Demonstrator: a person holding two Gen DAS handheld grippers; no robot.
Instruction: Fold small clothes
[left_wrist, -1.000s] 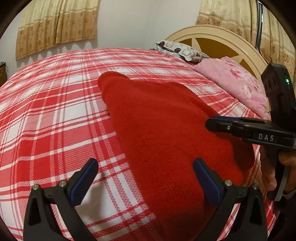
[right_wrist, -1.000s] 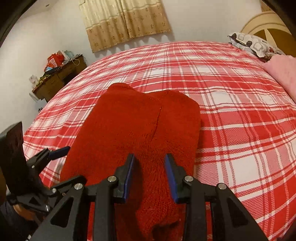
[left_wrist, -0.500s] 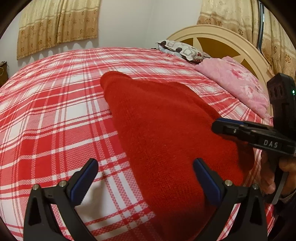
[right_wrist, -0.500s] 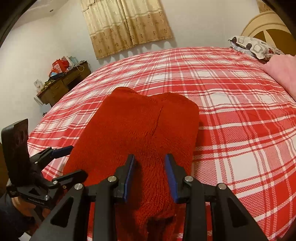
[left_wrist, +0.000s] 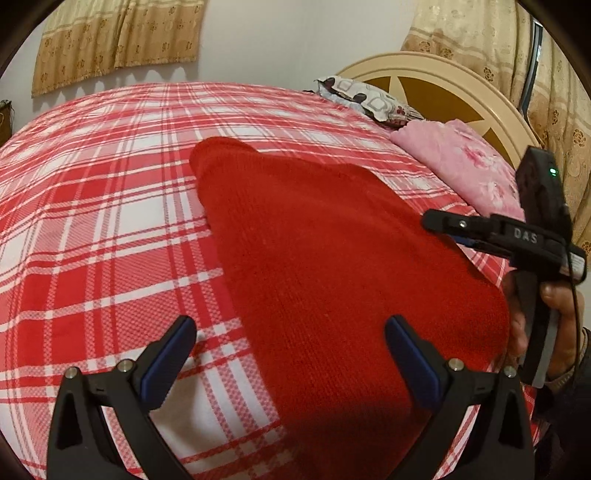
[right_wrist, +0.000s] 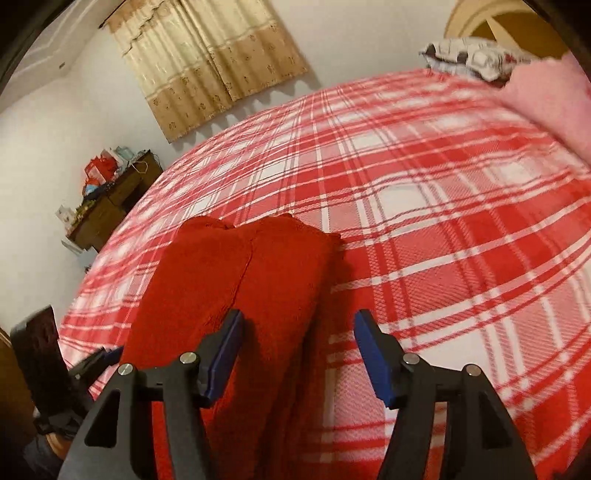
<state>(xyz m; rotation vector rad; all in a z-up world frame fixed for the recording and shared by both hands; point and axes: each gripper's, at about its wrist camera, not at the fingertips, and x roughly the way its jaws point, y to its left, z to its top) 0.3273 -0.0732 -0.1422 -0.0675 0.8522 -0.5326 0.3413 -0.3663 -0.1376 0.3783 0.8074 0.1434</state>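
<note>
My right tool (right_wrist: 297, 354) had just been opening; its flat blue pads stood apart, released, with only the edge of the red knit garment (right_wrist: 236, 295) lying below the gap, unpinched. My left tool (left_wrist: 291, 354) gaped wide and empty, hard black arms with rubbery blue faces above the same garment (left_wrist: 332, 266). That garment, a thick ribbed knit folded into a long tapering slab with a rounded far end, lay flat on the bed (left_wrist: 92, 221), whose red-and-white plaid cover looked finely woven. A fuzzy pink blanket (left_wrist: 465, 166) and a patterned pillow (left_wrist: 365, 98) sat by the curved cream headboard (left_wrist: 480, 96).
</note>
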